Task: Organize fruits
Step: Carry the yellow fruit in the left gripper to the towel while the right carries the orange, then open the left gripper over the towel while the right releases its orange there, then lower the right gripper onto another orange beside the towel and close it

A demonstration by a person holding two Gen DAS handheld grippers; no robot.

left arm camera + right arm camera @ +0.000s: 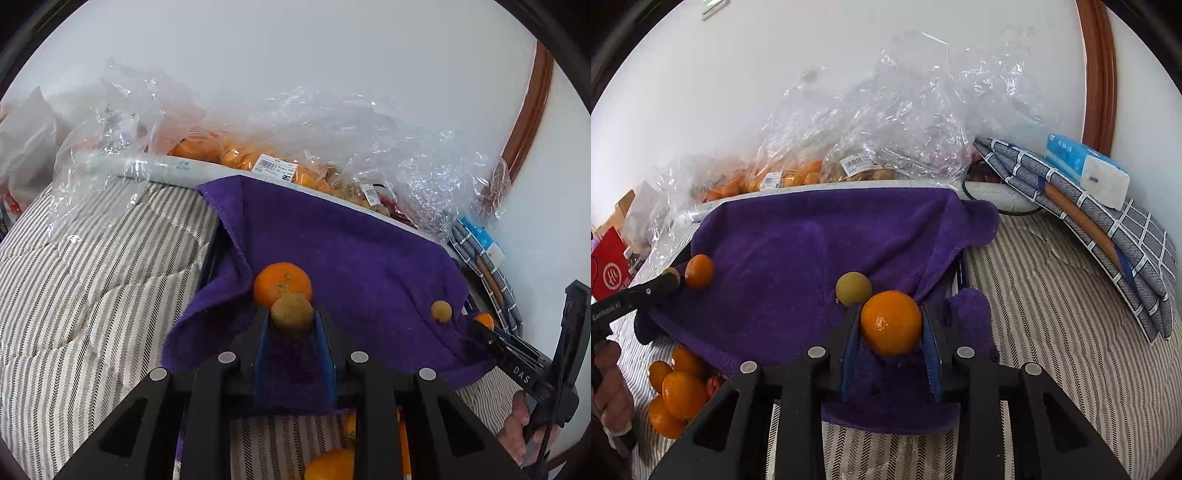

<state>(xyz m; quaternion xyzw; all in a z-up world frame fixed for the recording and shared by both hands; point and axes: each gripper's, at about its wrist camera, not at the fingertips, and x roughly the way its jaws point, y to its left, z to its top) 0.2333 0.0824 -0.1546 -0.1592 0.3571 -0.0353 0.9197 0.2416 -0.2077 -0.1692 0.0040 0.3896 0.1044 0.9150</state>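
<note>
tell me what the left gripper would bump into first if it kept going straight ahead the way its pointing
Most likely the orange lying on the purple towel: it sits directly beyond the small greenish-brown fruit held by the left gripper. That fruit would meet it first. They look nearly touching, though depth is unclear.

Fruit inside the clear plastic bags [886, 122] at the far side is blurred by crinkled film; the printed labels [275, 168] are too small to read. The purple towel [332, 240] hides whatever it is draped over. Near the bottom edge, loose oranges [330, 463] are partly hidden behind the left gripper [291, 317] frame and cut off by the frame edge. The red bag [609, 271] at far left is cut off. The holding hand [522, 432] is only partly visible.
</note>
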